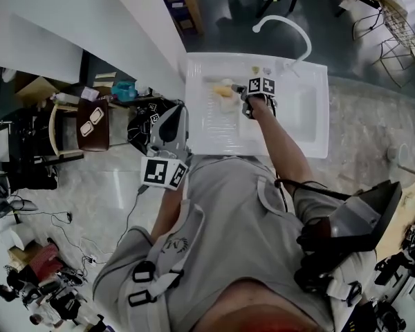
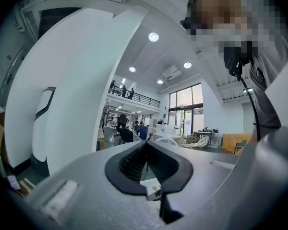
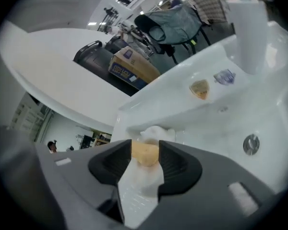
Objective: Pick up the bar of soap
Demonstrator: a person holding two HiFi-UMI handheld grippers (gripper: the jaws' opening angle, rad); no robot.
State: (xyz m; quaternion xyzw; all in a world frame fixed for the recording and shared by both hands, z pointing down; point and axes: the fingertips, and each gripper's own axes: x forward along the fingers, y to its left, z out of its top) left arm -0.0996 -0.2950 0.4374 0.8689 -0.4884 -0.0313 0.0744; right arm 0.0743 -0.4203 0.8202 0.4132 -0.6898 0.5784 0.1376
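Right claw (image 3: 145, 147) clamps 1 yellow soap bar (image 3: 145, 155) above 1 white sink (image 3: 209, 123).

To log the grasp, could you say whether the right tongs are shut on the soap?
Shut: the right tongs press both sides of the yellow soap.

Right of the right gripper (image 3: 145, 152) the sink basin (image 3: 273, 123) offers open room. The faucet (image 3: 248, 32) rises ahead-right, and a white wall (image 3: 53, 75) stands ahead.

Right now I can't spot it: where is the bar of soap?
The bar of soap is pinched between the right gripper's fingers, over the left part of the white sink in the head view.
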